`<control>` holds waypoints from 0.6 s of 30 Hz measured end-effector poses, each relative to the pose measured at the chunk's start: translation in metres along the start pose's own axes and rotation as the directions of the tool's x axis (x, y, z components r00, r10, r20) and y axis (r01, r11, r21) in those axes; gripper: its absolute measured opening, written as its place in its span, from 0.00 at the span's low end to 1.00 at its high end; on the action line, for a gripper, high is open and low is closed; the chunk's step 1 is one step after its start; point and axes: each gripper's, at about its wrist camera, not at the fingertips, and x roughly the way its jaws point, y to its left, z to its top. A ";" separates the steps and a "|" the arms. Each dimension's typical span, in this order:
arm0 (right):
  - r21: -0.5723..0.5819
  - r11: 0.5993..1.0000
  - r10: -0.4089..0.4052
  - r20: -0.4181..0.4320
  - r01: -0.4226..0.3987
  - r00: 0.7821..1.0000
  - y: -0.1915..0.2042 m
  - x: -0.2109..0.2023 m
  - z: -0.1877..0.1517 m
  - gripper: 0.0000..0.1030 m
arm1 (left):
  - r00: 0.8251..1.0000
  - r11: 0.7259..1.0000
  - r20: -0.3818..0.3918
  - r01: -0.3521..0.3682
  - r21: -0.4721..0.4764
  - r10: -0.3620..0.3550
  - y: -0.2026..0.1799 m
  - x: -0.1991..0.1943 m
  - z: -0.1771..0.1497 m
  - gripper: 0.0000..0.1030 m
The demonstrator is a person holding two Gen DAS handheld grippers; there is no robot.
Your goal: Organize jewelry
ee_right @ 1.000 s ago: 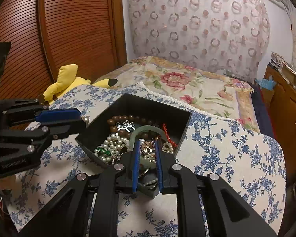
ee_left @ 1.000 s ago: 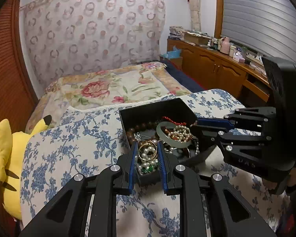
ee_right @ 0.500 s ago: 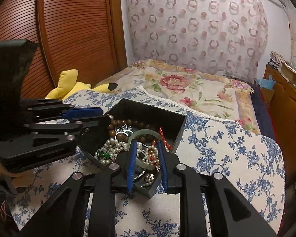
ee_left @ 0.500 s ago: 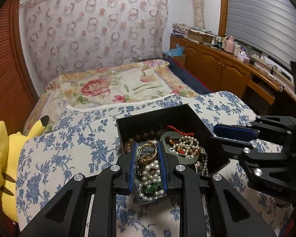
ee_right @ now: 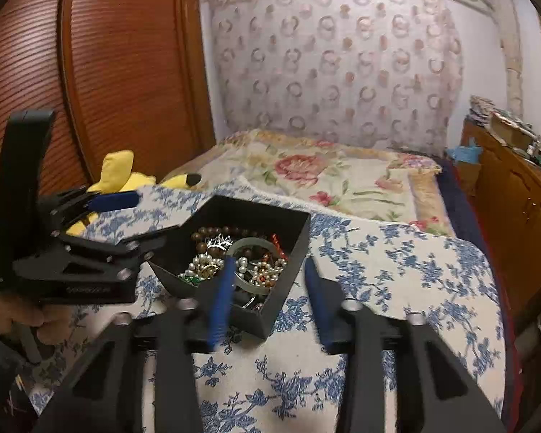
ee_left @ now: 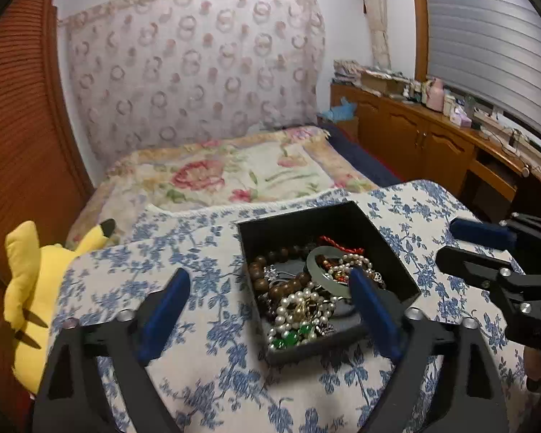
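A black open box (ee_left: pixel 295 218) (ee_right: pixel 256 204) sits on the blue-flowered cloth (ee_left: pixel 205 328). It holds a tangle of jewelry: a pearl necklace (ee_left: pixel 294 305), brown wooden beads (ee_left: pixel 270 283), a pale green bangle (ee_left: pixel 321 276) (ee_right: pixel 250 243) and a red cord (ee_left: pixel 339 243). My left gripper (ee_left: pixel 268 272) (ee_right: pixel 151 218) is opening wide at the box's near left corner, its pads off the wall. My right gripper (ee_right: pixel 268 267) (ee_left: pixel 447 241) is opening too. One of its fingers (ee_right: pixel 221 288) is over the box, the other outside the right wall, and neither presses on anything.
A yellow plush toy (ee_left: pixel 36 281) (ee_right: pixel 126 176) lies at the cloth's left edge. Behind the box is a bed with a floral blanket (ee_left: pixel 216 176). A wooden cabinet (ee_left: pixel 432 140) with clutter on top runs along the right, and a slatted wooden door (ee_right: pixel 108 72) stands at the left.
Both grippers were shut on the box's near rim and the jewelry there; both have let go and spread their jaws. The right gripper has drawn back and lifted a little.
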 end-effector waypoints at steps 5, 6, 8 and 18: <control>0.024 0.999 -0.022 0.049 0.020 0.999 0.003 -0.027 -0.007 0.72 | 0.999 1.000 0.038 0.000 -0.013 0.001 -0.002 -0.028 -0.012 0.91; 0.027 0.999 -0.024 0.055 0.023 0.998 0.004 -0.030 -0.008 0.75 | 0.999 1.000 0.045 -0.004 -0.018 0.005 -0.002 -0.035 -0.014 0.92; 0.036 0.999 -0.030 0.069 0.027 0.997 0.005 -0.038 -0.012 0.87 | 0.999 0.999 0.052 0.006 -0.031 -0.004 0.000 -0.044 -0.019 0.93; 0.073 0.993 -0.105 0.137 0.096 0.985 0.023 -0.086 -0.035 0.98 | 0.995 0.993 0.094 -0.023 -0.114 0.034 0.006 -0.102 -0.051 0.93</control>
